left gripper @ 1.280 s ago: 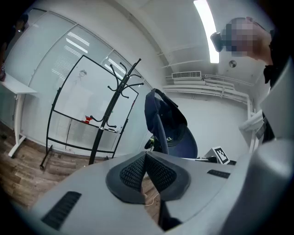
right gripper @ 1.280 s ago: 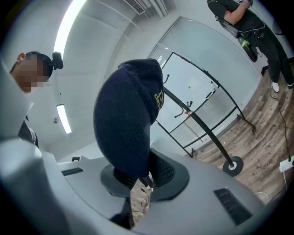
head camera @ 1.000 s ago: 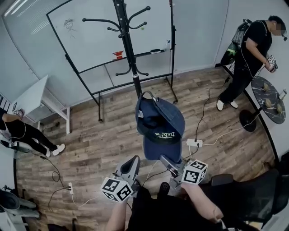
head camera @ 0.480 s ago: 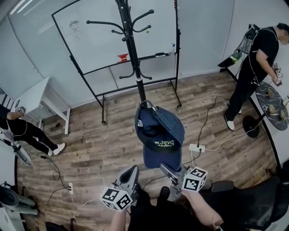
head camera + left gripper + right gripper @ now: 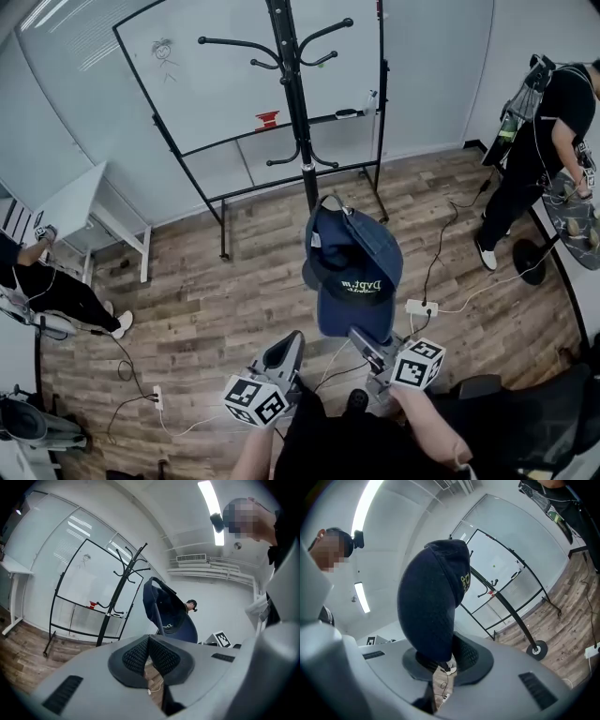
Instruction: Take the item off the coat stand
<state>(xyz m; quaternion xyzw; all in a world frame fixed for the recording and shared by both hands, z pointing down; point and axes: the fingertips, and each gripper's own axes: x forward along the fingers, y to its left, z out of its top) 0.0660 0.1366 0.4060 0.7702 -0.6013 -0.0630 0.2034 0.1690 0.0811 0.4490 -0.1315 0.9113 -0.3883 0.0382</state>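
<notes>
A dark blue cap point(image 5: 352, 272) with yellow lettering hangs in the air, clear of the black coat stand point(image 5: 298, 103) behind it. My right gripper point(image 5: 367, 339) is shut on the cap's brim point(image 5: 429, 625), which sticks up between the two pads. The cap point(image 5: 168, 613) also shows to the right of the coat stand point(image 5: 118, 592) in the left gripper view. My left gripper point(image 5: 284, 352) sits beside the right one, low in the head view, its pads point(image 5: 138, 654) pressed together with nothing between them.
A whiteboard on a black wheeled frame point(image 5: 216, 94) stands behind the coat stand. A white table point(image 5: 80, 211) is at the left. A person point(image 5: 534, 141) stands by a round table at the right, another person point(image 5: 47, 291) at the left edge. Cables and a power strip point(image 5: 422, 307) lie on the wood floor.
The cap and both grippers have shifted right and a little farther from the stand's pole in the head view; the grip on the brim is unchanged.
</notes>
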